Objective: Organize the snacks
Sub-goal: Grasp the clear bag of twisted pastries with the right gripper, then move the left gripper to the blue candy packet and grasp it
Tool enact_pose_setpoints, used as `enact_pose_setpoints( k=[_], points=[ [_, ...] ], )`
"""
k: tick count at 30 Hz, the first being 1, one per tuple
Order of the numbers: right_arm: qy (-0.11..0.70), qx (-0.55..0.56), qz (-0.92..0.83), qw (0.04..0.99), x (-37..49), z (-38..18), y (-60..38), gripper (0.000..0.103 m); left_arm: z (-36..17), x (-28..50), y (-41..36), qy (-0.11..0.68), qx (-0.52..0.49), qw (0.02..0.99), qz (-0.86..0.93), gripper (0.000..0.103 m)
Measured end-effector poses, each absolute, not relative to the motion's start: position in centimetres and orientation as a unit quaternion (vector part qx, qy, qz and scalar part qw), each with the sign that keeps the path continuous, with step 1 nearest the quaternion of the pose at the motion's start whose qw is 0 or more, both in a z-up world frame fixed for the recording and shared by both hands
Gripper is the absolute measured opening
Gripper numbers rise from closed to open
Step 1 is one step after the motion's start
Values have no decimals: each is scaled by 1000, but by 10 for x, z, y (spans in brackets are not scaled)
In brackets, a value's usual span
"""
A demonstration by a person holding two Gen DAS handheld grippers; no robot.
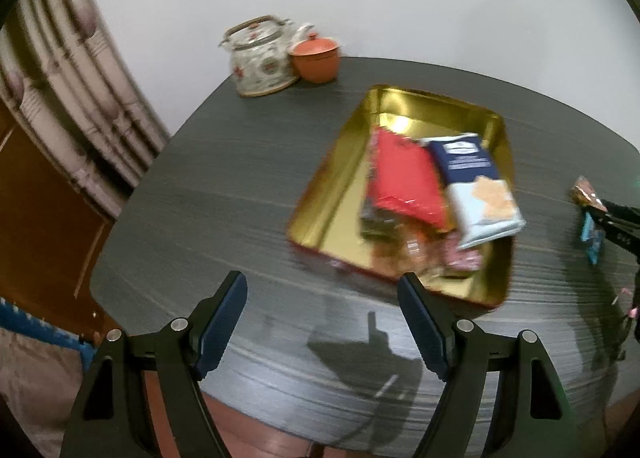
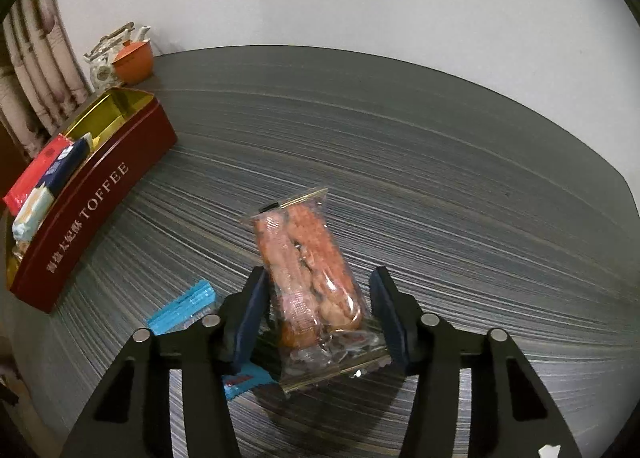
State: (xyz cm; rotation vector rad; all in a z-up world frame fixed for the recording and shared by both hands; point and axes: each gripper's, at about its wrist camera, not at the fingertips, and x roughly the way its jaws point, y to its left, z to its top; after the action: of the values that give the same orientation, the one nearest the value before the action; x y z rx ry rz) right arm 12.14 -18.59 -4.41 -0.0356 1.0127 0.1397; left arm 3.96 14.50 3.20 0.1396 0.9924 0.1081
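Observation:
A red tin with a gold inside (image 1: 340, 161) stands on the dark table; it shows at the left in the right wrist view (image 2: 96, 209), marked TOFFEE. It holds a red packet (image 1: 404, 173), a blue and white cracker packet (image 1: 476, 185) and smaller snacks. My left gripper (image 1: 322, 294) is open and empty above the table's near edge, short of the tin. My right gripper (image 2: 320, 290) is open, its fingers on either side of a clear packet of orange-brown snacks (image 2: 312, 278); the left pad touches it, the right stands apart. A blue wrapped snack (image 2: 184, 306) lies under the left finger.
A patterned teapot (image 1: 260, 57) and an orange lidded cup (image 1: 316, 57) stand at the table's far left corner by the wall. A curtain (image 1: 64, 69) hangs at the left. The right gripper's tip with the packets shows at the left wrist view's right edge (image 1: 612, 217).

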Motion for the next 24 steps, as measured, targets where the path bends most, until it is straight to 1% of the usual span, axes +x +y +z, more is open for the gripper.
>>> enact_pose_setpoints(
  k=[2, 4, 13, 24],
  points=[
    [480, -16, 60, 875, 118, -44, -189, 41, 34, 43, 130, 473, 75, 877, 40, 78],
    [476, -8, 47, 878, 115, -44, -196, 39, 35, 47, 113, 470, 86, 878, 28, 78],
    [458, 33, -31, 888, 91, -44, -258, 38, 28, 59, 47, 479, 101, 871, -30, 78],
    [447, 36, -76, 891, 64, -47, -293, 38, 4, 65, -29, 515, 73, 848, -97, 78]
  ],
)
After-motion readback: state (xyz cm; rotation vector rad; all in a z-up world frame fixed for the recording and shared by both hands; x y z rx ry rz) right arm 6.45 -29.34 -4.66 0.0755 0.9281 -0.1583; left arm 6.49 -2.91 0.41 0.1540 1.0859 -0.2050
